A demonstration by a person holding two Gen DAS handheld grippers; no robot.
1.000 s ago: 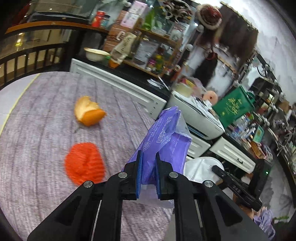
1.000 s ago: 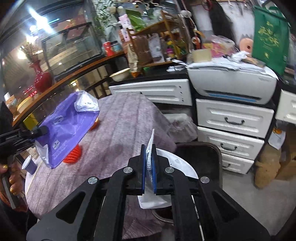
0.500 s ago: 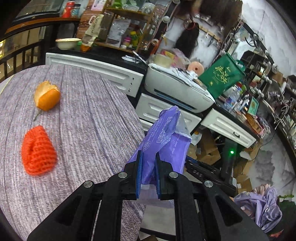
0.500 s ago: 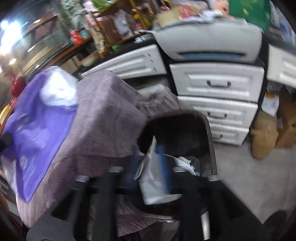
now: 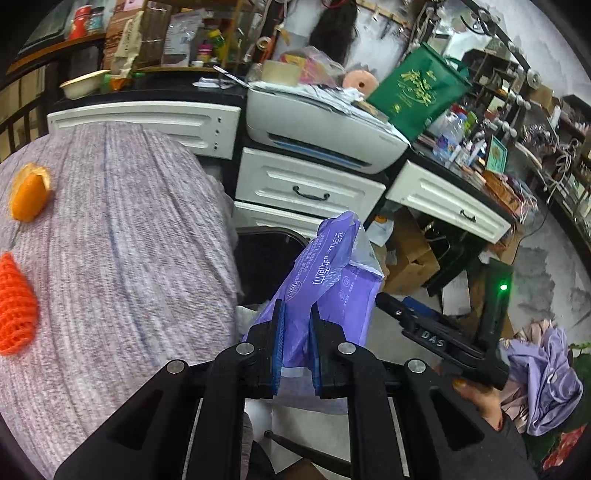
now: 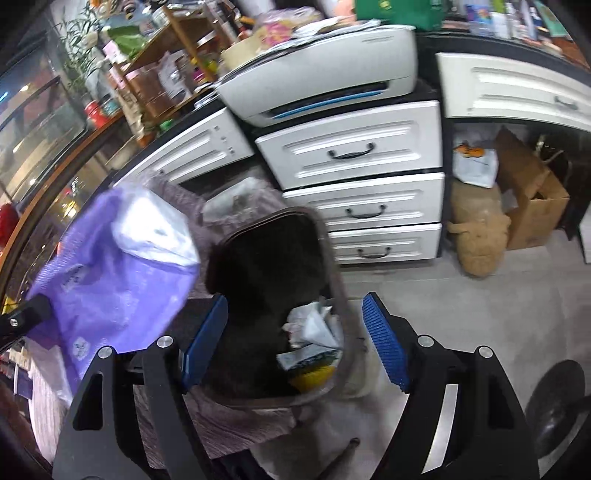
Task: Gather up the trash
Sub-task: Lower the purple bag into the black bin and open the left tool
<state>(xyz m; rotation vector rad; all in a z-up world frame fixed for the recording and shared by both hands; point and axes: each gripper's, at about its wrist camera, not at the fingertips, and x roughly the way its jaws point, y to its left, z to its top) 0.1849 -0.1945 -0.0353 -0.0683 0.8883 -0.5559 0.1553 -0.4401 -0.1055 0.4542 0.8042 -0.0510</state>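
My left gripper (image 5: 295, 350) is shut on a purple plastic bag (image 5: 328, 280), held beside the table edge above the dark trash bin (image 5: 266, 258). The bag also shows in the right wrist view (image 6: 118, 273). My right gripper (image 6: 295, 343) is open and empty, right above the bin (image 6: 332, 273). White crumpled trash, including a face mask (image 6: 314, 325), lies inside the bin with something yellow. An orange peel (image 5: 29, 192) and an orange net (image 5: 14, 306) lie on the grey-clothed table (image 5: 122, 240).
White drawers (image 6: 354, 184) and a printer (image 6: 321, 77) stand behind the bin. A cardboard box (image 6: 532, 199) and a tan sack (image 6: 476, 236) sit on the floor to the right. Cluttered shelves (image 5: 177, 33) line the back.
My right gripper has swung over the bin, opened and let go of the white mask, which now lies in the bin. My left gripper has carried the purple bag off the table toward the bin.
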